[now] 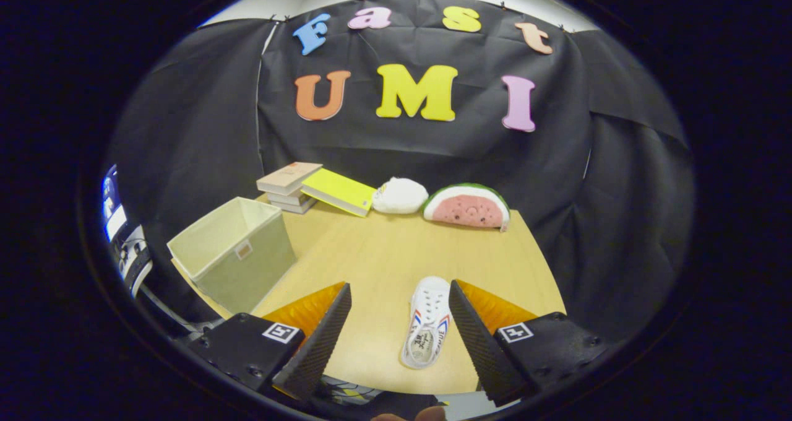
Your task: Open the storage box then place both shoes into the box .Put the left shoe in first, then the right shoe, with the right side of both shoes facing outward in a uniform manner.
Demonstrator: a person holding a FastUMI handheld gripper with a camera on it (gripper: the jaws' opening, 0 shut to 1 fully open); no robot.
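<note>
The shoe [428,329] lies flat on the counter [396,254], sole down, white w/ red-blue stripes on its sides. It sits btwn the two fingers of the tongs [400,297], much nearer the right finger than the left, nearly touching it. Long axis runs roughly away from the tongs, toe pointing toward the far wall and tipped a little right, heel opening nearest the near counter edge. Which foot it belongs to I can't say for sure from this angle (the fisheye bends the outline).

The tongs are spread wide, pinching nothing, hovering above the counter. Since the shoe is off-centre, my read is the next move needs a small shift right so both fingers straddle its width, then a drop and a squeeze across the sides.

The storage box [232,252] stands well left of the shoe and somewhat farther back, at the counter's left edge, top open, pale green fabric; inside looks empty as far as the view reaches. Bare counter lies btwn shoe and box, so a leftward carry looks unobstructed.

Well beyond the shoe, along the far edge: a watermelon plush [468,206], a white plush [400,195] left of it, then a yellow book [339,192] leaning on a stack of books [289,186] behind the box. None crowd the path.
</note>
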